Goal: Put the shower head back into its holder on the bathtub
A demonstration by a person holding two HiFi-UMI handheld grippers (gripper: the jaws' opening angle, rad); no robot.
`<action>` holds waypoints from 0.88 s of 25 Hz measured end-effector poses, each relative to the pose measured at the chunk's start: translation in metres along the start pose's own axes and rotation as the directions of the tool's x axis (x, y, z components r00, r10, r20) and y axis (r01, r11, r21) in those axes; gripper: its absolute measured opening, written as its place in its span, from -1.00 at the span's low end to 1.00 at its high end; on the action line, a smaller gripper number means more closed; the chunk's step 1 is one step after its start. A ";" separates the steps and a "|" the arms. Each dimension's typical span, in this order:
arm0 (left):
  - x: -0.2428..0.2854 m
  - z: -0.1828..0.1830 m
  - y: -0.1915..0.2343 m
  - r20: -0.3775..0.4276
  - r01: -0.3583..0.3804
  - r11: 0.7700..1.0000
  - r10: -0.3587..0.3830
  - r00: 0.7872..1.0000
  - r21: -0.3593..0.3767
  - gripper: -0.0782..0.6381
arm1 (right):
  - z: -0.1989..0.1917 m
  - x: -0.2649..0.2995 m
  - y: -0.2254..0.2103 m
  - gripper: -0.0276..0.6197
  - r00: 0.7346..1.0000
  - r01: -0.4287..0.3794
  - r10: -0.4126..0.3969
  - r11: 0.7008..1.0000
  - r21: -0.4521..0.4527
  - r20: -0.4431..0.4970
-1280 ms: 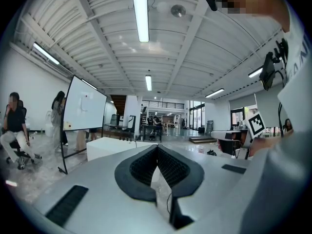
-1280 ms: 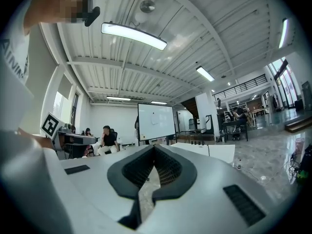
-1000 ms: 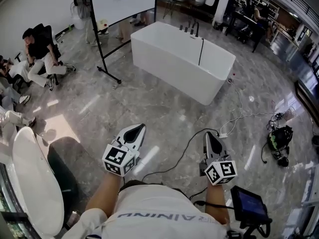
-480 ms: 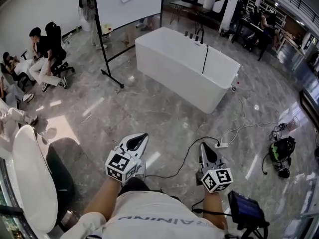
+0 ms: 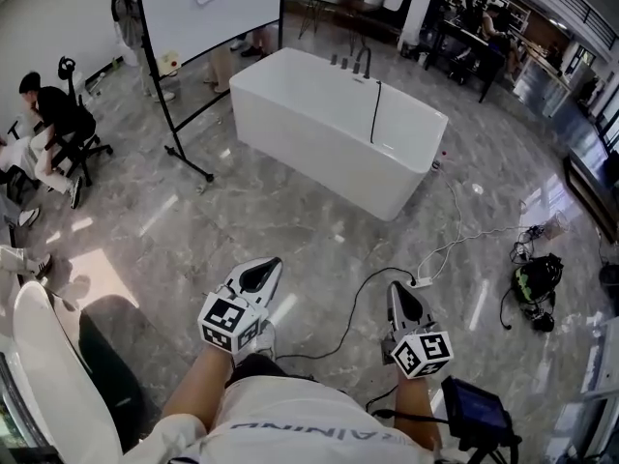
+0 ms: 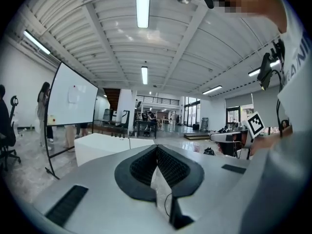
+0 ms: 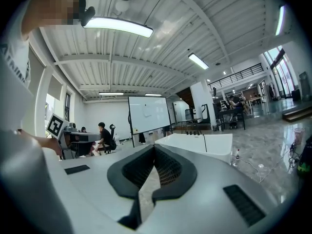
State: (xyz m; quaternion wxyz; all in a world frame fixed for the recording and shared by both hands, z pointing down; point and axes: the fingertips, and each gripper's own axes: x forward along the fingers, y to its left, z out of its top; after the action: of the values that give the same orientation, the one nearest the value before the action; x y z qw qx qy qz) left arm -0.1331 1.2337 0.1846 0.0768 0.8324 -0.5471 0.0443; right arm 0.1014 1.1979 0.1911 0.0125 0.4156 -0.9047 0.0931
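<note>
- Fingers on my left gripper (image 5: 263, 273) are clenched together, nothing between them.
- Right gripper (image 5: 399, 296): same, closed and empty.
- Both held low in front of me, over the grey floor (image 5: 290, 230).
- Bathtub (image 5: 329, 133) is well ahead, apart from both.
- Thin black hose (image 5: 375, 112) runs across its rim; shower head too small to pick out.

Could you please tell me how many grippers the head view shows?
2: the left gripper at lower centre-left, the right gripper at lower centre-right, both shut, well short of the bathtub.
</note>
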 end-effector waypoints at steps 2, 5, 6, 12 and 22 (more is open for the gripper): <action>0.015 0.006 0.027 -0.005 0.014 1.000 -0.014 1.000 -0.005 -0.73 | 0.008 0.027 -0.002 -0.88 1.000 0.022 -0.022 1.000 0.000 0.004; 0.035 0.013 0.070 -0.011 0.037 0.999 -0.037 0.999 -0.001 -0.73 | 0.020 0.073 0.000 -0.88 0.999 0.050 -0.050 0.999 -0.002 0.008; 0.042 0.016 0.086 -0.015 0.042 0.999 -0.041 0.999 0.017 -0.73 | 0.022 0.088 0.003 -0.88 0.998 0.056 -0.056 0.998 -0.004 0.008; 0.069 0.031 0.169 -0.023 0.059 0.996 -0.057 0.998 0.067 -0.73 | 0.028 0.172 0.020 -0.88 0.997 0.077 -0.077 0.997 -0.018 -0.012; 0.084 0.018 0.254 -0.021 0.049 0.999 -0.049 0.999 -0.007 -0.73 | 0.035 0.257 0.041 -0.88 0.996 0.074 -0.077 0.996 -0.049 -0.050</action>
State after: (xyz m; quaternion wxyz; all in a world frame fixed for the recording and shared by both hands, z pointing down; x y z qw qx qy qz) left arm -0.3333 1.0558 0.2003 0.0866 0.8447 -0.5259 0.0495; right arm -0.0958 1.0246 0.1763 0.0492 0.4465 -0.8897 0.0819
